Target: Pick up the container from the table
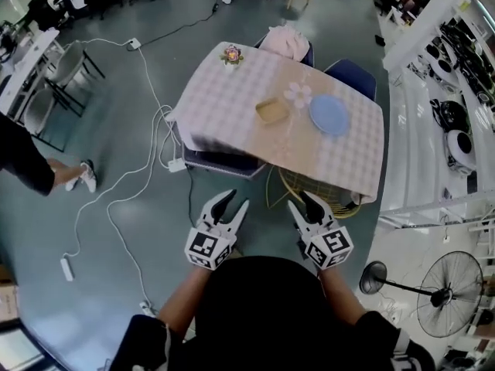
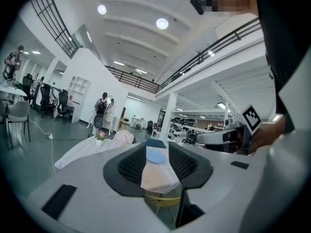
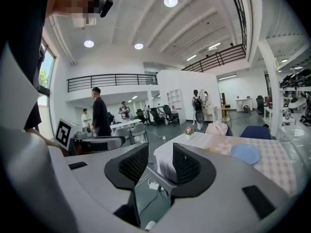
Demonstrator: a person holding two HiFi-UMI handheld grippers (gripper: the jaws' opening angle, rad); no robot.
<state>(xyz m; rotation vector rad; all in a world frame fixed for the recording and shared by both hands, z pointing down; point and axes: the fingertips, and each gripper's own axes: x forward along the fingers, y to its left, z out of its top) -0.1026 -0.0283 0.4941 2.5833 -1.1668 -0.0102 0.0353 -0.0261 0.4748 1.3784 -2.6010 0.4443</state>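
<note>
Table [image 1: 220,110] with a pale checked cloth stands ahead of the person in the head view. The container [image 1: 271,111], a small tan dish, sits near the middle of it, just left of a blue plate [image 1: 330,115] and below a flower-shaped mat [image 1: 298,93]. A little flower pot [image 1: 231,55] stands at the far left corner. A yellow wire chair [image 1: 321,195] is tucked under the near edge.

The left gripper [image 1: 236,201] and right gripper [image 1: 302,200] are held side by side over the floor, short of the table and well apart from the container. In each gripper view the jaws stand apart with nothing between them. White cables [image 1: 151,122] trail across the floor at left.
</note>
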